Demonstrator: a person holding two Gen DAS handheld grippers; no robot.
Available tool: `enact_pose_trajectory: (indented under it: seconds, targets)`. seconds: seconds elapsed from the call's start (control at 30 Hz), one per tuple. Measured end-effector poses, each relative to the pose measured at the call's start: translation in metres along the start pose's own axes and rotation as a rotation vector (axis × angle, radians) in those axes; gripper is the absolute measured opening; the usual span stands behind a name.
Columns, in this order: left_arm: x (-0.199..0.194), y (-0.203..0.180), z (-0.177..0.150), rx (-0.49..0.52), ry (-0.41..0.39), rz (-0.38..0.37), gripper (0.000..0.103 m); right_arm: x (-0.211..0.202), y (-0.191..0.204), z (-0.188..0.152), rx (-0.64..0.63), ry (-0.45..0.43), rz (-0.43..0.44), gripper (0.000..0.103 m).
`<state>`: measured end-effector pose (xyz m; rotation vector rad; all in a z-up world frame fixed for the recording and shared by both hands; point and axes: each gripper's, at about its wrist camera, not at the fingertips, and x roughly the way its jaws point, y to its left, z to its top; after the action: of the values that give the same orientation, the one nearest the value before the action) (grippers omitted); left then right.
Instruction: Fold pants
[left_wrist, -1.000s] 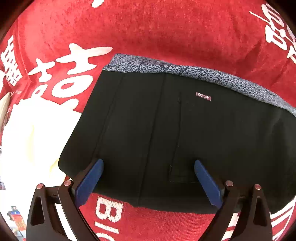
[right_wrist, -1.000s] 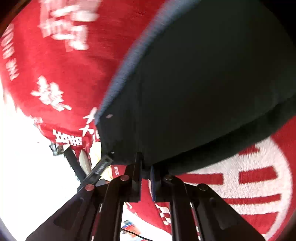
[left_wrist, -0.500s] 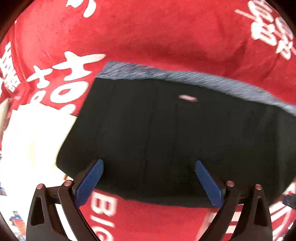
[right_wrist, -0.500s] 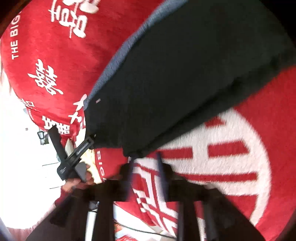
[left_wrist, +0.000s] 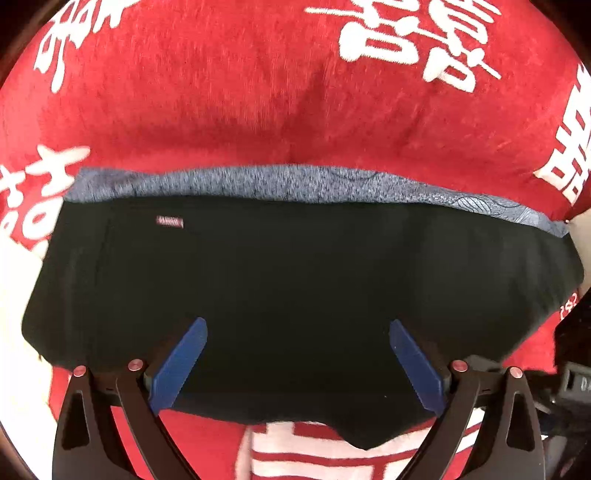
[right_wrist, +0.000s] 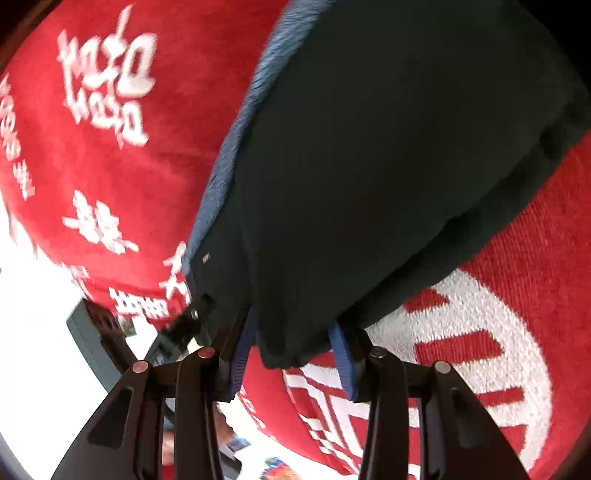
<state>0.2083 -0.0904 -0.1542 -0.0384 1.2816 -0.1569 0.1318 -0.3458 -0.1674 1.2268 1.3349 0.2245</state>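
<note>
Black pants (left_wrist: 295, 273) with a grey-blue patterned waistband (left_wrist: 280, 181) lie folded flat on a red blanket (left_wrist: 258, 92). A small pink label (left_wrist: 170, 221) sits near their left end. My left gripper (left_wrist: 297, 334) is open, its blue pads over the near edge of the pants, holding nothing. In the right wrist view the pants (right_wrist: 388, 166) fill the upper middle. My right gripper (right_wrist: 295, 332) is open, with the corner of the pants lying between its blue pads.
The red blanket (right_wrist: 110, 147) carries large white characters (left_wrist: 413, 40) and a white circle design (right_wrist: 480, 350). A white surface (right_wrist: 33, 332) lies beyond the blanket's left edge. The other gripper's dark body (right_wrist: 96, 332) shows at lower left.
My left gripper has moved right along the pants, so the label now sits far left. My right gripper was shut on the pants' corner a second ago and now stands open around it.
</note>
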Motion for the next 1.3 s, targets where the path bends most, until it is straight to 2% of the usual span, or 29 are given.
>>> enact_pose_trajectory:
  seconds: [0.07, 0.17, 0.23, 0.3, 0.37, 0.43, 0.5, 0.6, 0.67, 0.73, 0.87, 0.93, 0.97, 1.03, 1.1, 1.2, 1.3]
  targets:
    - [0.005, 0.000, -0.004, -0.016, 0.035, 0.013, 0.100, -0.002, -0.001, 0.003, 0.048, -0.013, -0.011, 0.007]
    - [0.006, -0.006, -0.017, 0.009, 0.074, 0.025, 0.100, -0.015, 0.012, 0.001, 0.024, -0.033, 0.036, 0.008]
    - [0.003, -0.014, -0.029, 0.062, 0.061, 0.048, 0.100, -0.021, 0.025, -0.004, -0.054, -0.038, 0.010, 0.007]
    - [0.011, -0.024, -0.040, 0.115, 0.087, 0.081, 0.100, -0.015, 0.021, -0.008, -0.062, -0.026, -0.034, 0.007]
    - [0.014, -0.026, -0.051, 0.128, 0.081, 0.098, 0.100, -0.006, -0.003, -0.011, -0.009, -0.011, -0.074, 0.007]
    - [0.012, -0.026, -0.055, 0.139, 0.068, 0.096, 0.100, -0.005, -0.015, -0.012, 0.024, -0.008, -0.042, 0.007]
    - [0.010, -0.025, -0.053, 0.130, 0.078, 0.089, 0.100, -0.006, -0.010, -0.012, -0.003, 0.008, -0.043, 0.010]
    - [-0.003, -0.023, -0.041, 0.087, 0.070, 0.069, 0.100, -0.022, 0.004, -0.009, -0.092, 0.050, -0.128, 0.015]
    - [-0.015, -0.028, -0.030, 0.062, 0.028, 0.042, 0.100, -0.048, 0.018, -0.003, -0.211, 0.016, -0.204, 0.015]
    - [-0.015, -0.038, -0.021, 0.063, 0.019, 0.027, 0.100, -0.069, 0.036, 0.008, -0.317, -0.045, -0.285, 0.015]
    - [0.016, -0.070, -0.011, 0.103, 0.051, 0.052, 0.100, -0.084, 0.036, 0.048, -0.388, -0.110, -0.416, 0.015]
    - [0.033, -0.073, -0.009, 0.105, 0.091, 0.092, 0.100, -0.089, 0.024, 0.069, -0.430, -0.135, -0.534, 0.014]
    - [0.036, -0.071, -0.008, 0.078, 0.097, 0.079, 0.100, -0.098, 0.015, 0.080, -0.415, -0.149, -0.554, 0.013]
    - [0.032, -0.068, -0.006, 0.037, 0.091, 0.080, 0.100, -0.119, 0.003, 0.097, -0.305, -0.181, -0.500, 0.010]
    - [0.023, -0.071, 0.012, 0.026, 0.031, 0.097, 0.100, -0.142, 0.003, 0.107, -0.258, -0.245, -0.486, 0.017]
    - [0.024, -0.081, 0.043, -0.016, -0.014, 0.081, 0.100, -0.139, 0.026, 0.120, -0.329, -0.240, -0.411, 0.017]
    - [0.044, -0.096, 0.072, -0.027, -0.026, 0.101, 0.100, -0.096, 0.060, 0.132, -0.438, -0.166, -0.370, 0.017]
